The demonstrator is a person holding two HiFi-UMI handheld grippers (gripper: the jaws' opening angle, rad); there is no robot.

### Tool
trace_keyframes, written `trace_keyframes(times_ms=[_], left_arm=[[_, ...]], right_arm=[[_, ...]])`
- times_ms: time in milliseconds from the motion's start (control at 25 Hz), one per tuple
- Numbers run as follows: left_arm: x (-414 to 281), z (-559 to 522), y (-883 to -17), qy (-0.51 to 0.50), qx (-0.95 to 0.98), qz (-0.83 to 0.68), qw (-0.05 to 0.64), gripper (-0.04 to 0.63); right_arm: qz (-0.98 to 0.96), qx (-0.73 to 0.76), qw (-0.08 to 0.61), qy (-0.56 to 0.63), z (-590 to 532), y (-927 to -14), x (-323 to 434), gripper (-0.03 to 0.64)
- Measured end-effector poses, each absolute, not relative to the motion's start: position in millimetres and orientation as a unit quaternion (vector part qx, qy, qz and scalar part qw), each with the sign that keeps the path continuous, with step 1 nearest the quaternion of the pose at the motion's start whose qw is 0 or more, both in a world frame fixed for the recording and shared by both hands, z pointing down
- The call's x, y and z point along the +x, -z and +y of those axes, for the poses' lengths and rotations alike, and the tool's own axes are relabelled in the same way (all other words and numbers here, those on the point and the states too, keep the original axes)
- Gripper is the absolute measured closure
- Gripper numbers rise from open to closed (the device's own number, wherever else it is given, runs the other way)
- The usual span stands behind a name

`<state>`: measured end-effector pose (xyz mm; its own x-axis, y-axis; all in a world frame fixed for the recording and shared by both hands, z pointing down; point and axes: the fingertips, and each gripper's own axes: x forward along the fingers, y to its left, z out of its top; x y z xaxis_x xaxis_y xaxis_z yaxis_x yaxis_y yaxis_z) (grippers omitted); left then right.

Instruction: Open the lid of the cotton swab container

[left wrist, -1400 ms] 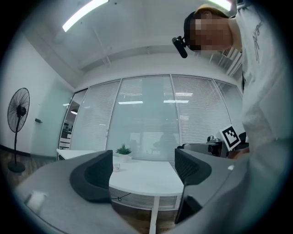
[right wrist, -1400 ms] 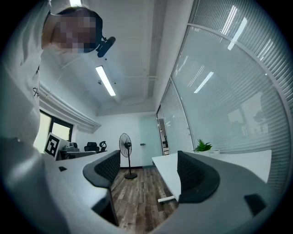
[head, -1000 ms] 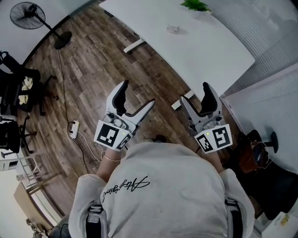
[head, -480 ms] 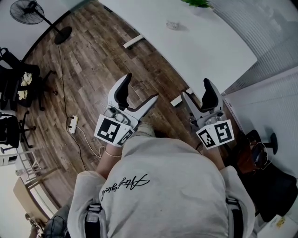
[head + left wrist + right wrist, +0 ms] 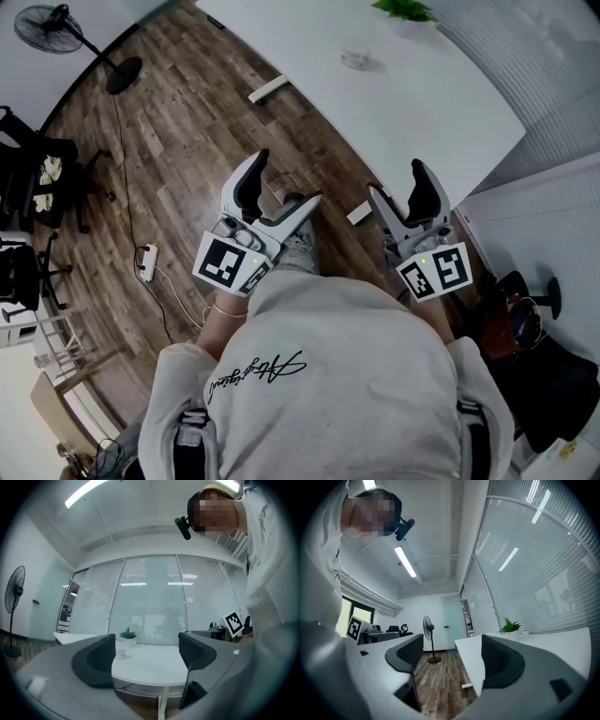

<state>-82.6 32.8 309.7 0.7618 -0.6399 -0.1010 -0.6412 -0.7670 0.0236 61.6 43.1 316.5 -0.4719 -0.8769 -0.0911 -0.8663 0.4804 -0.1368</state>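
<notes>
The left gripper (image 5: 281,186) and the right gripper (image 5: 396,183) are held above the wood floor (image 5: 178,141), just short of the white table (image 5: 431,112). Both are seen with jaws wide apart and nothing between them. The cotton swab container (image 5: 353,60) is set on the table's far part, near a potted plant (image 5: 405,9) and well apart from both grippers. Its lid cannot be made out.
</notes>
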Motion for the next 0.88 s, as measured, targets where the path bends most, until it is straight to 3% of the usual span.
trace_keyframes(times_ms=[880], left_arm=[[-47, -222, -293, -0.046, -0.978, 0.204, 0.016, 0.189]], right_arm=[[0.78, -0.621, 0.073, 0.013, -169, -300, 86, 0.247]])
